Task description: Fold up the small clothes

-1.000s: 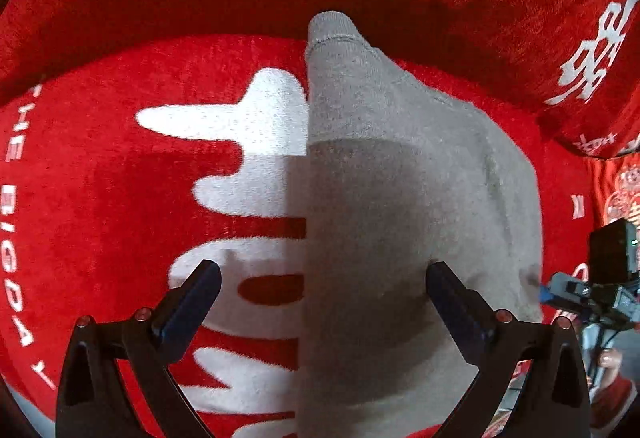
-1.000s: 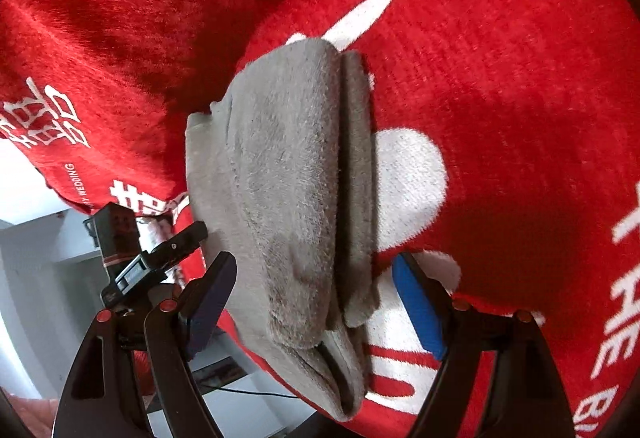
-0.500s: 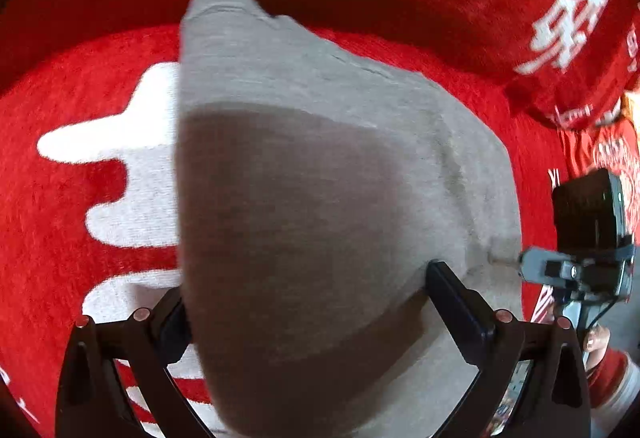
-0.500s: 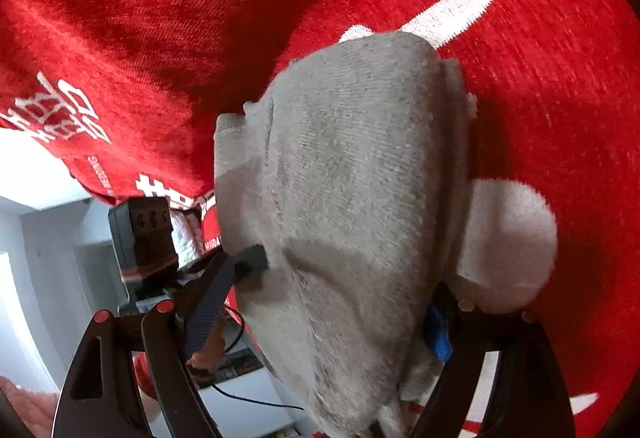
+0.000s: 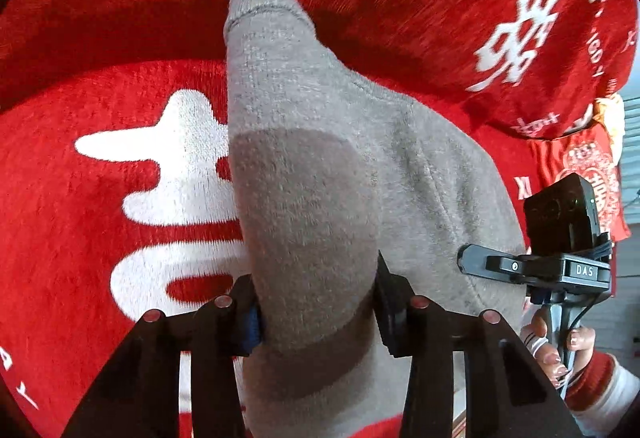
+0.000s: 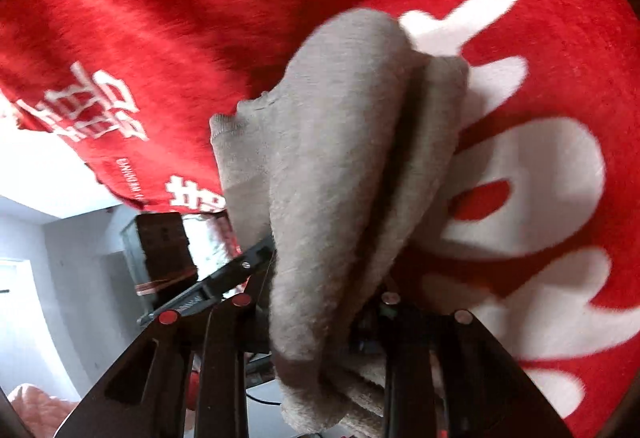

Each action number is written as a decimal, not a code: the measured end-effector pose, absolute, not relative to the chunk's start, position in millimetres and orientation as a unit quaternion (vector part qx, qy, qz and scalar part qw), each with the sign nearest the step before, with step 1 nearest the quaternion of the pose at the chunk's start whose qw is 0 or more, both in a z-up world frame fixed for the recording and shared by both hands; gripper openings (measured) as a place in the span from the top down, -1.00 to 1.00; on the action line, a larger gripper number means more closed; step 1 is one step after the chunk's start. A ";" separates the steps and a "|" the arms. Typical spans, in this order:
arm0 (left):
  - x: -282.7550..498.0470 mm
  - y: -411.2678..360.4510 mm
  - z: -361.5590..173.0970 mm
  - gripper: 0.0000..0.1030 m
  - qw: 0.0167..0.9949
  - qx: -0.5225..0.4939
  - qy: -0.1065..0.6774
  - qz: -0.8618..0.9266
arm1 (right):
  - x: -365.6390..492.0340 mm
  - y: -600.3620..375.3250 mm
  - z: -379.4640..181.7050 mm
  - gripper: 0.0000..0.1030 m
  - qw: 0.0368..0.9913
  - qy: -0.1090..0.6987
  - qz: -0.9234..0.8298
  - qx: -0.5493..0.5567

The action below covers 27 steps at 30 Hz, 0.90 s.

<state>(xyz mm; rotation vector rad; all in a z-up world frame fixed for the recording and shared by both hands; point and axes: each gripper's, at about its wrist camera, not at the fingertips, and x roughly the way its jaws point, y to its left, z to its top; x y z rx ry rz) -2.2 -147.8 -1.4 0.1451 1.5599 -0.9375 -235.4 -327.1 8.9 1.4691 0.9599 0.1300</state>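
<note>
On the red plush blanket [image 5: 100, 238] with white lettering, your grey sock [image 5: 304, 198] is pinched at both ends. Left gripper [image 5: 316, 302]: jaws have just been closing and now clamp the near end of the sock, pads pressed into the knit on both sides. Right gripper [image 6: 320, 318]: jaws have likewise just closed, clamped on a bunched, doubled-over end of the grey sock [image 6: 340, 158]. In the left wrist view the sock's long axis runs straight away from the jaws, stitched toe seam at the far tip, pointing up-frame over the blanket. The right gripper [image 5: 540, 266] shows at the sock's right edge there, your hand [image 5: 556, 342] on its handle, so the two grips sit close together and roughly side by side across the sock's width. Far toe end is free, and I judge it closer in line with the left jaws than the right. Looks like the fold hinges on that free length: swing the held ends toward the toe along the long axis. Whether the sock touches the blanket mid-length, can't tell.
</note>
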 end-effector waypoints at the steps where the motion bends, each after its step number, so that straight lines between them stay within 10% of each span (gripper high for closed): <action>1: 0.4 -136.0 6.8 0.11 0.612 0.060 0.674 -0.409 | -235.0 -323.0 12.4 0.42 0.636 0.417 0.060 0.646; 22: 5.3 33.6 7.9 0.11 0.650 0.067 0.689 -0.314 | -201.0 -213.5 12.3 0.15 0.645 0.520 0.019 0.559; 27: 13.9 52.9 25.1 0.11 0.692 0.054 0.659 -0.289 | -200.3 -216.2 29.4 0.54 0.685 0.560 -0.035 0.464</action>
